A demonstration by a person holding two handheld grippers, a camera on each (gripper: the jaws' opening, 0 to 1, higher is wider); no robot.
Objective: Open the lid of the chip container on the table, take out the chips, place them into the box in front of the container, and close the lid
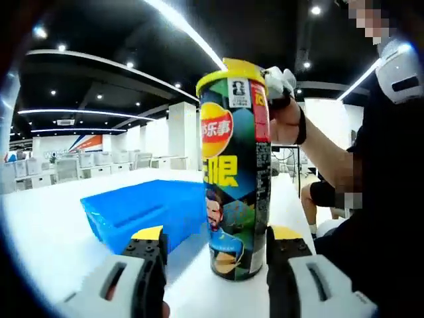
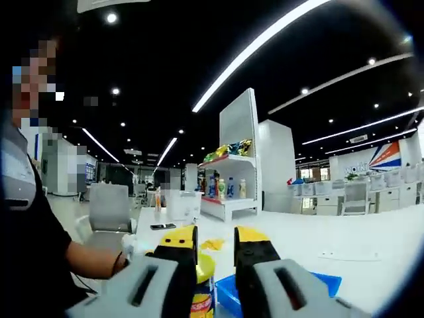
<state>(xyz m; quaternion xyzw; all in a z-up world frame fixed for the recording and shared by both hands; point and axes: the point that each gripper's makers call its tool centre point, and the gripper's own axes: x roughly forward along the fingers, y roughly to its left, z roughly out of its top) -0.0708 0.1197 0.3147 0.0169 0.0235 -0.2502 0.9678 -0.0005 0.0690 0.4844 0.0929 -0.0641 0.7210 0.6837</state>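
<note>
My left gripper (image 1: 215,246), jaws spread and released, flanks a tall glossy chip container (image 1: 236,172) standing upright between them on the white table (image 1: 46,232); its label carries Chinese characters. Just left of it sits a blue plastic box (image 1: 142,211). My right gripper (image 2: 215,248) hovers above the container's yellow lid (image 2: 204,266), jaws parted, gripping nothing. Behind that claw, shelves (image 2: 228,179) hold bottles.

Bright indoor light from ceiling strip lights (image 2: 291,33) and spotlights. White counter (image 1: 53,245) glares, slightly overexposed. Strong fisheye bending at edges; background soft.
</note>
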